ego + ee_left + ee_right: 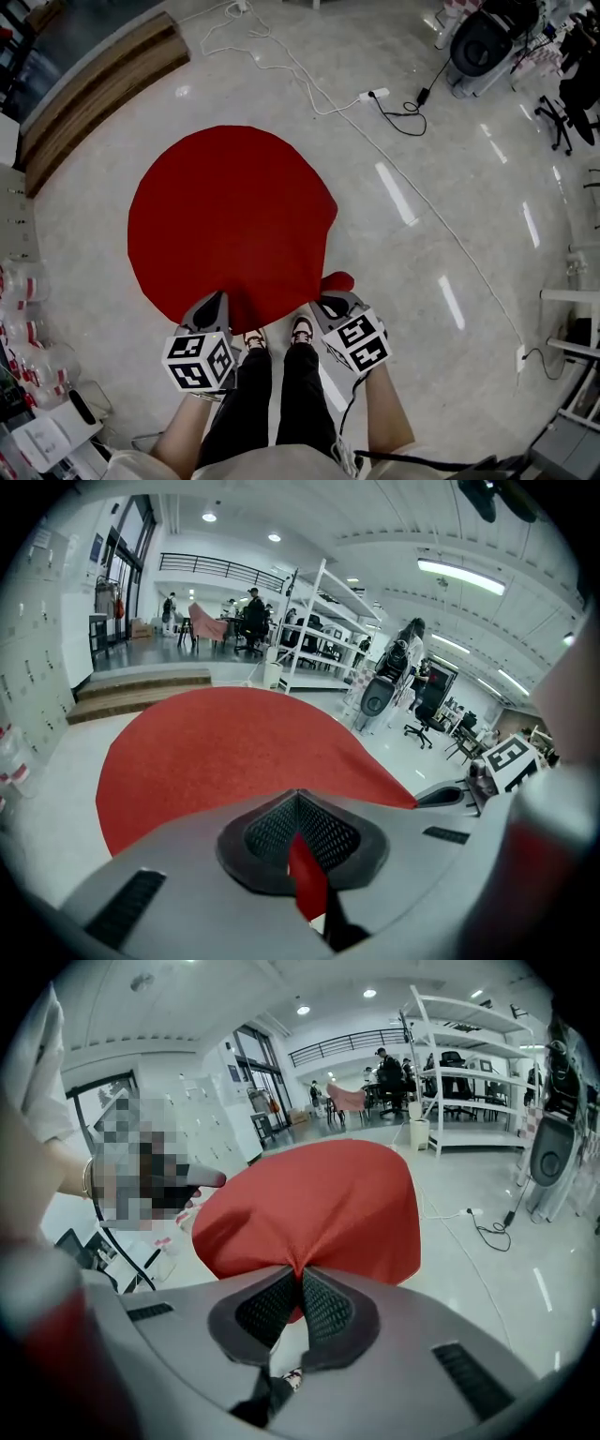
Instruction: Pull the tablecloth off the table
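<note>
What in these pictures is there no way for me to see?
- The table: every view, covered whole by the red tablecloth.
- Tablecloth's near edge: head view, partly behind the left gripper and right gripper.
- People at the far desks: left gripper view, too small.

Bare floor (487,169) right of tablecloth (230,216), power strip (374,94) lying on it, wooden steps (94,94) far left
</note>
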Demonstrator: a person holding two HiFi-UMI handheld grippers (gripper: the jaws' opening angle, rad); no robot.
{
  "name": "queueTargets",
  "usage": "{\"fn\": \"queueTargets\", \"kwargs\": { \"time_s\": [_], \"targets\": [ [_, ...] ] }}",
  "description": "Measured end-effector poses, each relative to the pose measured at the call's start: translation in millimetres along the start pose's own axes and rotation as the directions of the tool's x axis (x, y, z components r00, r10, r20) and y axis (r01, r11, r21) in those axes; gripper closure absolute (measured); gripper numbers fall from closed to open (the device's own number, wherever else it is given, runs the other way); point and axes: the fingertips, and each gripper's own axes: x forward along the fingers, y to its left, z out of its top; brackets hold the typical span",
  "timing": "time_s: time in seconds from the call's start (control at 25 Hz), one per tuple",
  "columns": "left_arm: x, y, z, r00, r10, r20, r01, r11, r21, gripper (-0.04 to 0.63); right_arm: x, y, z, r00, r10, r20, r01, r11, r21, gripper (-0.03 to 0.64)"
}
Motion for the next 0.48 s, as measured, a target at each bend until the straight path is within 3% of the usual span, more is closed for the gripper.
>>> {"fn": "queueTargets", "kwargs": {
  "time_s": [0.48],
  "targets": [
    [-24, 23, 17, 0.999, 0.025, 0.045, -0.021, 0.997, -0.073, 0.58, -30, 15, 64, 0.995, -0.005, 0.102, 0.0, 0.999, 0.055, 0.589]
  ]
}}
